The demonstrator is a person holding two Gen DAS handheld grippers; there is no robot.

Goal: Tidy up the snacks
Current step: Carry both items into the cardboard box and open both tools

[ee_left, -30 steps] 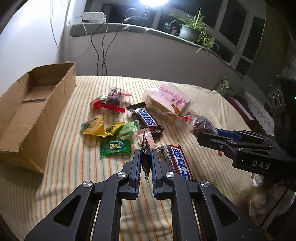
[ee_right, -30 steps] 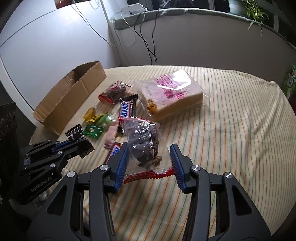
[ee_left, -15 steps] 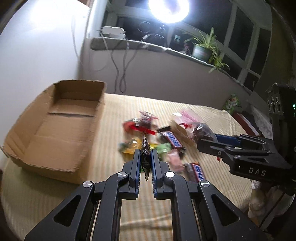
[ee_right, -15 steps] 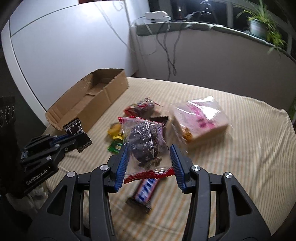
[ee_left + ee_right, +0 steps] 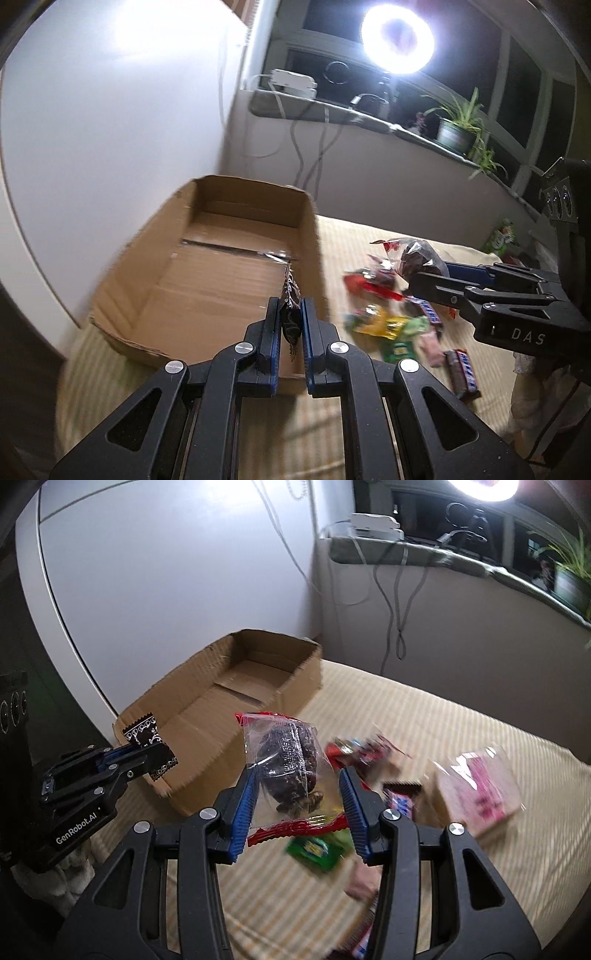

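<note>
nearest the lens, the left gripper (image 5: 291, 326) is clamped tight on a small dark sachet (image 5: 290, 306), its jaws almost meeting on the thin packet. the sachet stands on edge between the pads, its long axis running along the fingers and its serrated free end pointing ahead towards the cardboard box (image 5: 229, 266). seen from the other hand, the same sachet (image 5: 149, 744) hangs level with the box's near corner.

beside it, the right gripper (image 5: 297, 805) holds a clear bag of dark snacks (image 5: 286, 764), jaws partly apart and pressed on the bag's sides. the bag stands upright in the grip, one red seal low between the fingers, the other at its top, tilted towards the box (image 5: 236, 705).

the box lies ahead of both tools and to their left, open side up and bare inside, its long axis running away from the onlooker towards the wall. the left gripper looks the nearer: the sachet's tip shows over the box's right wall, while the bag appears short of that wall, over the striped cloth (image 5: 424, 716). the drop likely turns on carrying each packet past that wall before the jaws part.

further right, the remaining snacks (image 5: 391, 328) lie scattered and blurred on the cloth, a pink-printed bread pack (image 5: 480, 794) beyond them. a ring light (image 5: 397, 40) glares above the sill.
</note>
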